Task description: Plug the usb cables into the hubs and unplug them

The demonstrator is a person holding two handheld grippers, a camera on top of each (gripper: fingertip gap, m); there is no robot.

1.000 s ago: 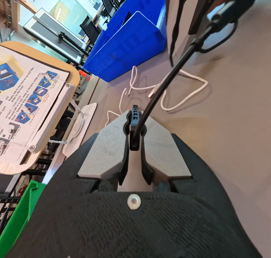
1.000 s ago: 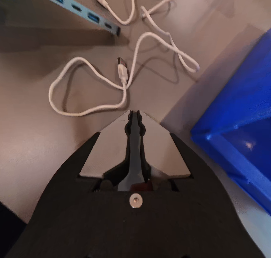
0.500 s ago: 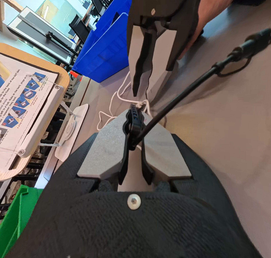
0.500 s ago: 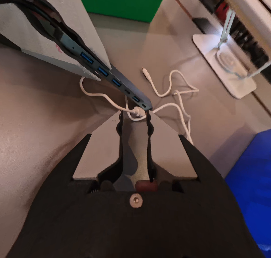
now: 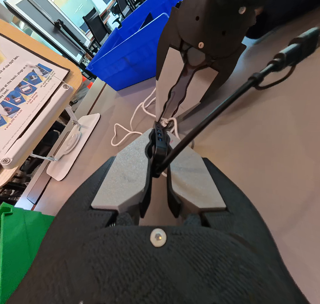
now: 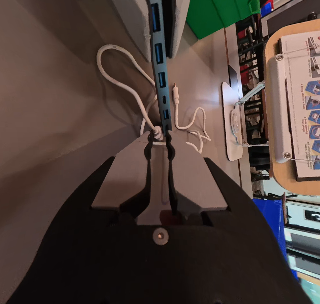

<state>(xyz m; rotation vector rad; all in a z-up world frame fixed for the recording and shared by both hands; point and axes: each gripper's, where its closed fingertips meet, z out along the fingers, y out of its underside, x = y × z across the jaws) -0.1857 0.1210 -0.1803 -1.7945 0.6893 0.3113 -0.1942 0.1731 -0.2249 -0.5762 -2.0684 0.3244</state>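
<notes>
My left gripper (image 5: 159, 134) is shut on a dark slate-blue hub (image 5: 158, 140), held edge-up above the grey table. The hub's black cable (image 5: 216, 112) runs off to the upper right. In the right wrist view the hub (image 6: 160, 62) shows a row of blue ports, with the left gripper's pale fingers (image 6: 133, 18) at the top. My right gripper (image 6: 158, 134) is open, with its tips at the hub's free end. A white cable's USB-A plug (image 6: 156, 133) lies between those tips. The right gripper (image 5: 166, 119) comes down from above in the left wrist view. The cable's small plug (image 6: 175, 95) lies beside the hub.
Blue bins (image 5: 131, 60) stand at the back of the table. A green bin (image 6: 220, 6) is near the left gripper's side. A white stand base (image 6: 232, 122) sits at the table edge, under a wooden board with an instruction sheet (image 6: 303, 105). White cable loops (image 5: 128, 134) lie on the table. Across from one pair of fingers to the other is roughly 7 cm.
My right gripper has opened from nearly shut and swung in to the hub's end, around the white USB-A plug. My left gripper still holds the hub, which has tilted a little.
</notes>
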